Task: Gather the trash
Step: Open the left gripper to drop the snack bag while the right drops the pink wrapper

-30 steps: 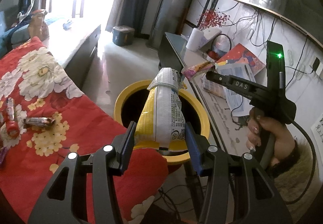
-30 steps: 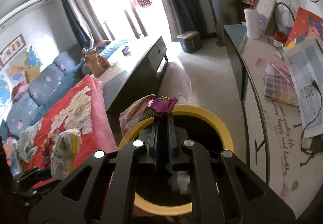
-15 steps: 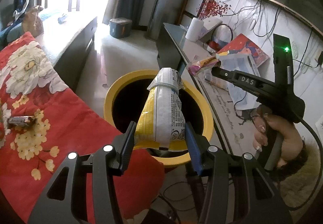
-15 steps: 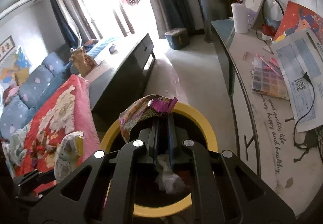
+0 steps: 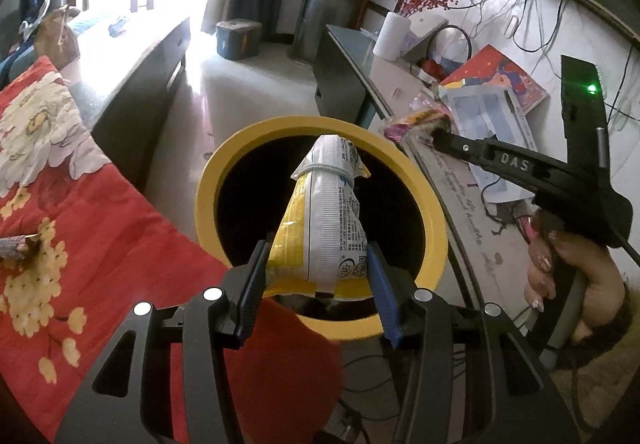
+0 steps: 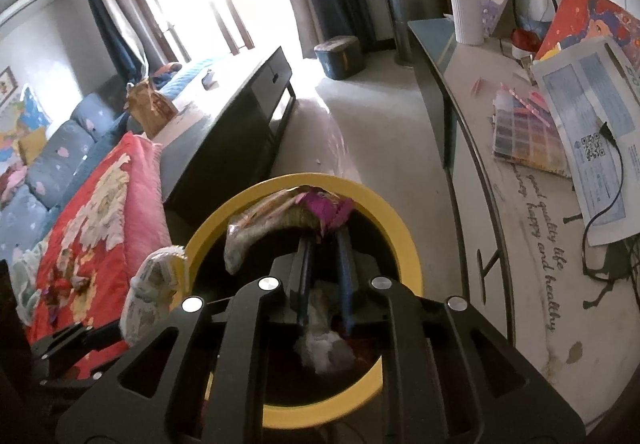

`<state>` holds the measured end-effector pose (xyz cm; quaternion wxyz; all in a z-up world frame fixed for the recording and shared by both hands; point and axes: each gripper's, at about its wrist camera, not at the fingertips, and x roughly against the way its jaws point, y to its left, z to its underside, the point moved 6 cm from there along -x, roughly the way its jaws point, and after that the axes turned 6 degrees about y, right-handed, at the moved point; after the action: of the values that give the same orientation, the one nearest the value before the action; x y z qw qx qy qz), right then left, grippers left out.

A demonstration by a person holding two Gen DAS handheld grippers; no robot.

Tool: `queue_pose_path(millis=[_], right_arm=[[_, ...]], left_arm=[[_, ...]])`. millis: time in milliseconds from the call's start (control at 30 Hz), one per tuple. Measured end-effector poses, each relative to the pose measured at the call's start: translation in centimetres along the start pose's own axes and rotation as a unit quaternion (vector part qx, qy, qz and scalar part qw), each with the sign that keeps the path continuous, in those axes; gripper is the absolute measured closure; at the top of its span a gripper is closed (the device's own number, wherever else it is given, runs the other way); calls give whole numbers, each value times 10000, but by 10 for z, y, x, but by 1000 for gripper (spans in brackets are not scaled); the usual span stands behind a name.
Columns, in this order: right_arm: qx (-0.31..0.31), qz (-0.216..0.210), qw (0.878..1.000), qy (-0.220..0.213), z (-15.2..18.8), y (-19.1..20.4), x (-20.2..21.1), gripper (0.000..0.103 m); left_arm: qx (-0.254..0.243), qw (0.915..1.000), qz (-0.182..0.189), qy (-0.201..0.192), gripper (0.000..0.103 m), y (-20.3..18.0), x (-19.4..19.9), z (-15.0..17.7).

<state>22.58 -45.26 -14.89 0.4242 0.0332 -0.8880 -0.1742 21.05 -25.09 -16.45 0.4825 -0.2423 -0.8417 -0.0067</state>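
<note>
Here, in the left wrist view, a yellow-and-white crinkled plastic snack bag [image 5: 320,220] is being gripped between the two fingers of the left gripper [image 5: 318,280], clenched on its lower end, and is being held upright over the mouth of the round yellow-rimmed trash bin [image 5: 434,212]. To the right, the right gripper [image 5: 430,132] is being held by a hand [image 5: 568,272], with a pink-and-purple foil wrapper [image 5: 416,120] pinched at its tip just beyond the far right rim. The letters "DAS" are being shown on that tool's arm; small print and a QR code on the bag are too small to be read. On the red floral blanket [image 5: 80,204] at the left, one more wrapper [image 5: 16,246] is lying, so collecting is judged to be unfinished.

In the right wrist view, the right gripper [image 6: 326,234] is being kept nearly shut on the wrapper [image 6: 304,212], which is being held over the bin [image 6: 404,244]. Crumpled white trash [image 6: 324,348] is already lying inside, so part of the task is done. The snack bag [image 6: 156,292] is being seen at the near left rim, not yet dropped. On the pale table [image 6: 520,244] at the right, "good quality life" and "happy and healthy" are being read. More small scraps [image 6: 76,280] are being seen on the blanket [image 6: 104,204].
</note>
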Motion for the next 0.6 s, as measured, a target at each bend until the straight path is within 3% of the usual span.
queue_pose_path(millis=[67, 133, 200, 267, 367, 533, 600], right_arm=[[-17, -15, 10000, -17, -1, 0, 1, 80], [-24, 20, 9999, -101, -2, 0, 4, 70], [-25, 21, 9999, -148, -4, 1, 7, 67], [-24, -23, 9998, -198, -5, 4, 10, 56], [169, -66, 9994, -295, -6, 16, 15, 48], [496, -167, 9978, -418, -6, 39, 24, 42], [584, -229, 9970, -461, -6, 49, 27, 33]], left_arm=[[-49, 10000, -15, -42, 52, -1, -1, -3], [-127, 9997, -23, -215, 43, -3, 5, -4], [-136, 9992, -70, -366, 21, -2, 12, -6], [-87, 9989, -96, -457, 18, 0, 19, -6], [4, 9978, -188, -633, 9, 6, 32, -6], [112, 9951, -430, -888, 7, 16, 56, -8], [185, 9935, -533, -984, 7, 23, 66, -7]])
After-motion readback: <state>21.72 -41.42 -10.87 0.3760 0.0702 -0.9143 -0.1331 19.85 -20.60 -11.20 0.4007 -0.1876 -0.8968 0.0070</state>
